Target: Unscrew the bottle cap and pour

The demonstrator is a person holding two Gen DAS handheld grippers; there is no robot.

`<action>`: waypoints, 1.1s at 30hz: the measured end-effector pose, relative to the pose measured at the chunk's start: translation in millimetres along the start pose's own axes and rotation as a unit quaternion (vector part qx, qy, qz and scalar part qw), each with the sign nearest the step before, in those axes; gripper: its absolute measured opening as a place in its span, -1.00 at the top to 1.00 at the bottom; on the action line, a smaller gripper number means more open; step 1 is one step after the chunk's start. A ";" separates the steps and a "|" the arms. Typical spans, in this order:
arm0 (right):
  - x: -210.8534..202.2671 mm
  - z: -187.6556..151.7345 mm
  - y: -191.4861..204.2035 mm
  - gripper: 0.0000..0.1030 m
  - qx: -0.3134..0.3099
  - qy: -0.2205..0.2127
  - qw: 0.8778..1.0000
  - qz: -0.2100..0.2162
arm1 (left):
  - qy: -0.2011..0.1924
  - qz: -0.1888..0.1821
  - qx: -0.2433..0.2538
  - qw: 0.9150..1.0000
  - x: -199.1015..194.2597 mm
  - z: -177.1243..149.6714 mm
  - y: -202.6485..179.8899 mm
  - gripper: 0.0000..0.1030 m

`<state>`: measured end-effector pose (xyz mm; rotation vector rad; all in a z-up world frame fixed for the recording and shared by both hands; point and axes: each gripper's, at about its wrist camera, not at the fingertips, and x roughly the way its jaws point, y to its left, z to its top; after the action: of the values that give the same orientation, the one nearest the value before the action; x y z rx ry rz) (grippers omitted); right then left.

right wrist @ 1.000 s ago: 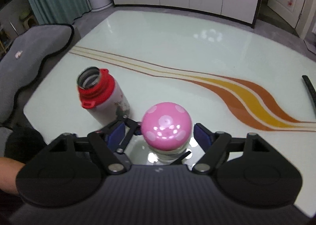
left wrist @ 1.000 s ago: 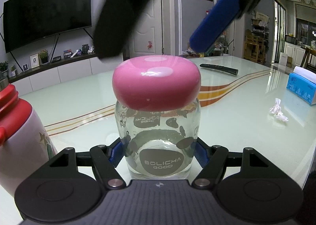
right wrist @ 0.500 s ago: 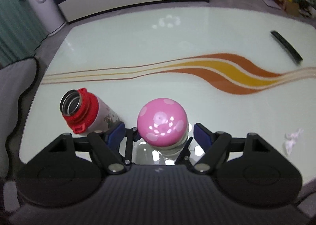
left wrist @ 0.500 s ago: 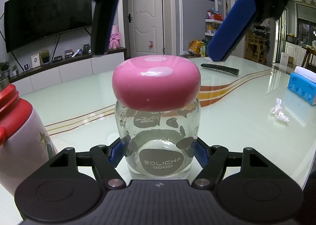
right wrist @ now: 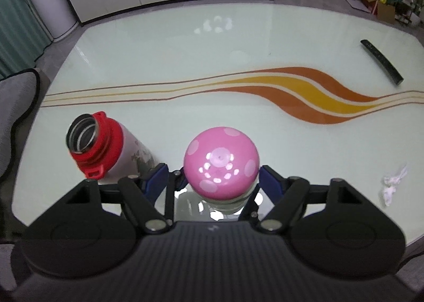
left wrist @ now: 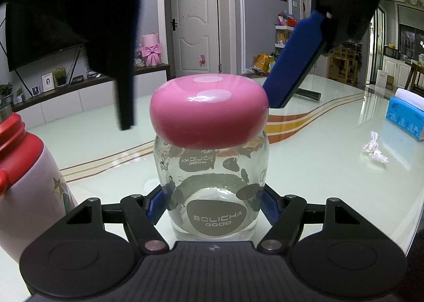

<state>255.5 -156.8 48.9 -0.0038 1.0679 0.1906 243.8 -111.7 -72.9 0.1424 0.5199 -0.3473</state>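
A clear glass bottle (left wrist: 214,196) with dark blotches stands on the table, and my left gripper (left wrist: 212,204) is shut on its lower body. Its round pink cap (left wrist: 209,114) with pale dots sits on top. My right gripper (right wrist: 213,177) reaches down from above, with the cap (right wrist: 221,163) between its closing jaws. Its blue pad (left wrist: 294,63) nearly meets the cap's right edge. The black finger (left wrist: 124,76) on the left still stands apart from it. A white flask with a red collar (right wrist: 106,148) stands to the left, mouth uncovered.
The glossy white table (right wrist: 185,50) has orange and yellow wave stripes. A black remote (right wrist: 381,65) lies far right. A crumpled tissue (right wrist: 392,185) lies right of the bottle, and a blue tissue box (left wrist: 405,114) is beyond it. A grey chair back (right wrist: 16,106) borders the table's left.
My right gripper has rolled and its fingers have dropped lower beside the pink cap and drawn closer together. The left gripper and the bottle have stayed put.
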 end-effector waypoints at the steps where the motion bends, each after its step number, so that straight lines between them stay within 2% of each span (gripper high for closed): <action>1: 0.7 0.4 -0.3 -0.25 0.000 0.000 1.000 -0.001 | 0.000 0.000 0.000 1.000 -0.3 -0.2 -0.2 -0.43; 13: 3.5 1.0 -5.1 -0.22 -0.032 0.004 0.999 0.012 | -0.001 0.002 0.004 1.000 0.0 0.1 0.5 -0.43; 19: 2.3 1.9 -6.7 -0.22 -0.084 0.010 0.996 0.030 | 0.000 0.002 0.003 1.000 0.7 0.9 2.5 -0.43; 29: 1.2 1.5 -18.9 -0.22 -0.169 0.005 0.982 0.088 | 0.000 0.001 0.003 1.000 1.9 1.2 5.1 -0.43; 33: -0.4 0.7 -22.0 -0.22 -0.210 -0.005 0.972 0.106 | 0.000 0.001 0.003 1.000 1.7 0.6 2.2 -0.43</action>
<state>259.4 -178.4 47.6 -0.2694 1.0007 0.6073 246.2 -110.3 -73.1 0.1481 0.5192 -0.3458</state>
